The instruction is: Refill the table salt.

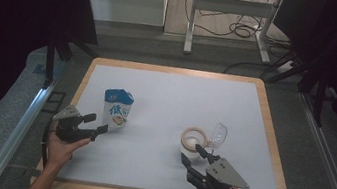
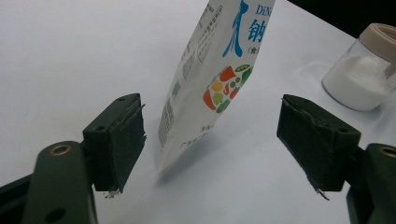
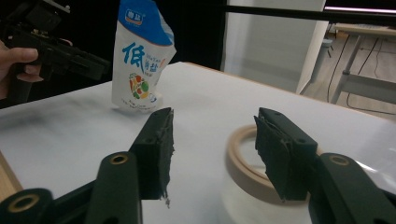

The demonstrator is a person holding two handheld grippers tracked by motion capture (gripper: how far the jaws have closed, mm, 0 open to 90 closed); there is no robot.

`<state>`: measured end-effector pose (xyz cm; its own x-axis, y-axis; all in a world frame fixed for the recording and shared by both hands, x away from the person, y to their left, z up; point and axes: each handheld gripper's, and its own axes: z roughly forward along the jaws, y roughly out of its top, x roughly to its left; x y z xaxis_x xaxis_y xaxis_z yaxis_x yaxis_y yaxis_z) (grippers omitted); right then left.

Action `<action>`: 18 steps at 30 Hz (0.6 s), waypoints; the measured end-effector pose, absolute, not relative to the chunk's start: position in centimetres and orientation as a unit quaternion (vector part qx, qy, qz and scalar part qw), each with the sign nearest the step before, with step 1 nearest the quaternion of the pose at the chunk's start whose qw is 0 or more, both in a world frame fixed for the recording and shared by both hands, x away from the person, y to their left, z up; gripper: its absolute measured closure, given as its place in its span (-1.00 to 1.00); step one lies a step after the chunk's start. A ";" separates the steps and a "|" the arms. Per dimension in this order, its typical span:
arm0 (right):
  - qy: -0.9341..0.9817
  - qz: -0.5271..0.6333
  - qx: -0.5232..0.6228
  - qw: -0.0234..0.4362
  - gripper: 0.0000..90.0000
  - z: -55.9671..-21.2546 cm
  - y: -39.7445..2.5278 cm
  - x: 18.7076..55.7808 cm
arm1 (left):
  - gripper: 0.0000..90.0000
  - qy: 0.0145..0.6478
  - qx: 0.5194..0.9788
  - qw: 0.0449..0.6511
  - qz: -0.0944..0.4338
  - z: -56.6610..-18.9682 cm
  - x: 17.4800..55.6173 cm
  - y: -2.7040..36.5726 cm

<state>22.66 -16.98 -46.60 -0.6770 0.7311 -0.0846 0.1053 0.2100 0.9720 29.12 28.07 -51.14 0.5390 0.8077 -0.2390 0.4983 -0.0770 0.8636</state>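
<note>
While the salt pouch [image 1: 117, 109] stands upright on the white table mat [image 1: 166, 94], the left gripper [image 1: 92, 126] waits just left of it, jaws spread wide and holding nothing; the pouch's lower edge lies between them, untouched. Right of the pouch, well apart, stands the beige-rimmed glass jar [image 1: 193, 141]. Just right of the jar hovers the right gripper [image 1: 191, 155], agape and empty.

L hand-held gripper [image 1: 99, 129] open by salt pouch [image 1: 116, 109]; R hand-held gripper [image 1: 192, 156] open beside jar [image 1: 194, 141] (spoon inside).
</note>
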 end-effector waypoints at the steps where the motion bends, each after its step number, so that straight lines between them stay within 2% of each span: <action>1: 0.723 0.560 0.290 0.281 0.09 -46.5 -17.5 22.6 | -0.48 0.454 0.718 0.504 0.154 -51.1 29.0 28.1; 4: 0.713 0.567 0.303 0.281 0.23 -46.3 -19.6 22.6 | -0.49 0.454 0.717 0.507 0.154 -51.2 28.8 28.0; 10: 0.698 0.559 0.331 0.301 0.74 -45.9 -22.9 23.2 | -0.49 0.452 0.718 0.506 0.158 -51.2 28.7 27.6; 13: 0.693 0.557 0.344 0.301 0.93 -45.9 -23.8 24.0 | -0.49 0.451 0.719 0.504 0.160 -51.2 28.7 27.5; 18: 0.681 0.573 0.352 0.291 1.00 -45.8 -24.6 25.2 | -0.49 0.448 0.719 0.504 0.166 -51.1 28.4 27.4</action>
